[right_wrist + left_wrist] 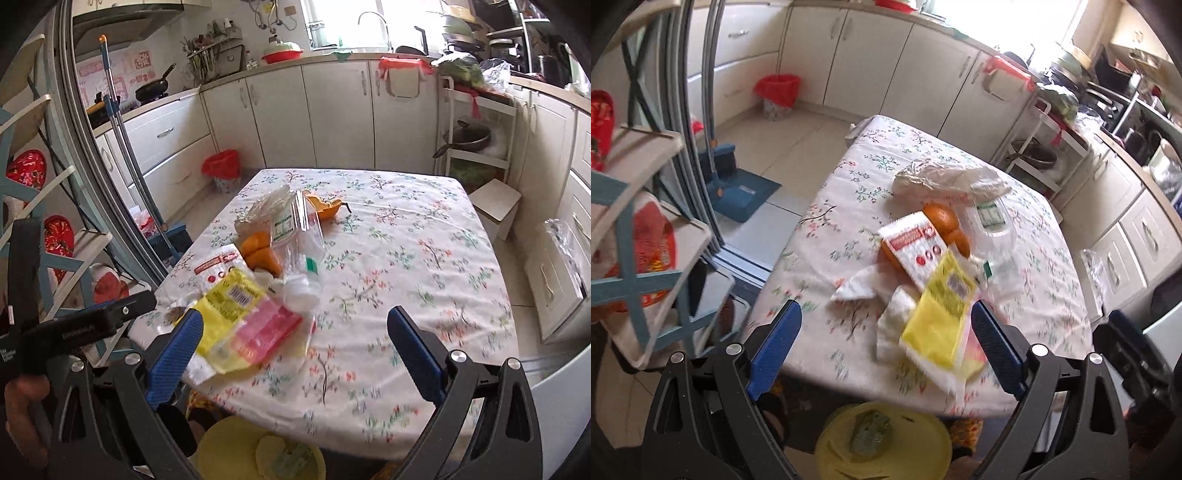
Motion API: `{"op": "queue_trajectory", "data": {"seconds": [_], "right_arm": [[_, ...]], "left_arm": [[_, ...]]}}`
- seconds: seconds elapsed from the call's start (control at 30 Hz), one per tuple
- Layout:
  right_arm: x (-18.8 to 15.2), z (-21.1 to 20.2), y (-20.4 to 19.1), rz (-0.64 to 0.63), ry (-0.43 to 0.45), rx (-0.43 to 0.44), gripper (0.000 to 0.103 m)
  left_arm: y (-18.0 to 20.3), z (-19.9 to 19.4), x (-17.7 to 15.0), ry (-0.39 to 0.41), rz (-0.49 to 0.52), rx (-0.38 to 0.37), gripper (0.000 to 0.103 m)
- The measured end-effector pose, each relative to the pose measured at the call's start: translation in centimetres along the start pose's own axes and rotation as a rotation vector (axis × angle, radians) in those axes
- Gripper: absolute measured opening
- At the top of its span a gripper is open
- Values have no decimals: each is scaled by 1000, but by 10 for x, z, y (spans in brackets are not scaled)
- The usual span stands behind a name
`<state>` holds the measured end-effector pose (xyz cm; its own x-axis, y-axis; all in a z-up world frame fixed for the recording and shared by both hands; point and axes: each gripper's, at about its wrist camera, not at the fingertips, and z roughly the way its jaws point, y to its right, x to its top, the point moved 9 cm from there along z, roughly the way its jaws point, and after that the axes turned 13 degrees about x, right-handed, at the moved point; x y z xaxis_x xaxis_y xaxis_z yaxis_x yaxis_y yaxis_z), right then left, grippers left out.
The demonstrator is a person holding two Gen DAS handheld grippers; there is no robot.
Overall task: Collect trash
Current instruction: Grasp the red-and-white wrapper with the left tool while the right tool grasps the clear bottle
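Both grippers hang released and empty over the near edge of the counter covered in a white floral cloth (406,258): the left gripper (886,345) gapes around a yellow plastic wrapper (942,314), not touching it, and the right gripper (295,345) spreads wide just right of that wrapper. Behind the wrapper lie orange peels (942,218), a clear crumpled bottle (299,236) and a crinkled clear bag (945,179). Below the wrapper, a yellow-lined bin (882,443) sits under the counter edge.
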<state>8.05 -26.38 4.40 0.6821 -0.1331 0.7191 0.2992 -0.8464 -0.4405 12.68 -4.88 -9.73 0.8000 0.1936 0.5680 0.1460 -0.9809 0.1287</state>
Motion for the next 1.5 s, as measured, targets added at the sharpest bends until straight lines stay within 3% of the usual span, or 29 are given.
{"op": "queue_trajectory", "data": {"seconds": [0.1, 0.23, 0.5, 0.6, 0.77, 0.97, 1.17, 1.3, 1.5], "right_arm": [[3, 22, 18, 18, -21, -4, 96], [-7, 51, 48, 83, -55, 8, 96], [-18, 79, 76, 158, -79, 34, 96], [-14, 86, 78, 161, -84, 34, 95], [-9, 99, 85, 178, -99, 32, 95], [-4, 110, 91, 192, -105, 32, 95], [3, 120, 89, 189, -110, 30, 96], [9, 128, 85, 179, -112, 24, 96], [15, 146, 80, 143, -123, -3, 96]], "left_arm": [[6, 23, 10, -52, -44, -36, 88], [9, 55, 16, -139, -119, -77, 76], [24, 85, 23, -198, -165, -125, 69], [29, 93, 22, -226, -186, -157, 60], [32, 105, 23, -253, -190, -160, 33], [38, 102, 30, -234, -140, -155, 14], [45, 77, 40, -179, -96, -210, 7], [51, 50, 56, -83, -64, -262, 6], [56, 17, 77, 63, 6, -262, 2]]}}
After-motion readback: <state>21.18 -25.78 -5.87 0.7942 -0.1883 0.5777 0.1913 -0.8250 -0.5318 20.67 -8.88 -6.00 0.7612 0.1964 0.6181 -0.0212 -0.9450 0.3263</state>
